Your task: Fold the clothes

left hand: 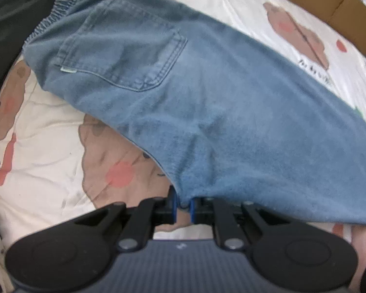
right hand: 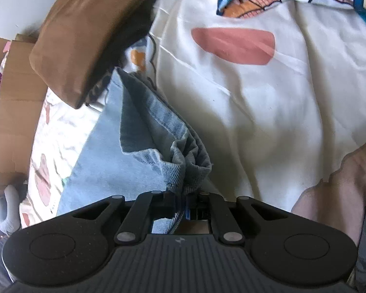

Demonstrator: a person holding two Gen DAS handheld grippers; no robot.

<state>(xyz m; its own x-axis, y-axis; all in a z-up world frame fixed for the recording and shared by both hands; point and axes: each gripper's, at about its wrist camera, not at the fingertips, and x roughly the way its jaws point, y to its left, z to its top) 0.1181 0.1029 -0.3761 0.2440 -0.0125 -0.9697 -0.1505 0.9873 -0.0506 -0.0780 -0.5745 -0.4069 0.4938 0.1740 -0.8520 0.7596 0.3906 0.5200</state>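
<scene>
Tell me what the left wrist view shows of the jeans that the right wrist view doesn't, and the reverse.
Left wrist only: the elastic waistband and back pocket, the denim lying broad over the bear-print bedsheet.
Right wrist only: the bunched leg hems, a brown cushion and a cardboard box beyond.
Both: the same blue jeans, each end pinched, by the left gripper and the right gripper.

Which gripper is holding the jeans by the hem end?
The right gripper: it pinches the jeans' bunched hem; the left gripper holds a plain edge.
</scene>
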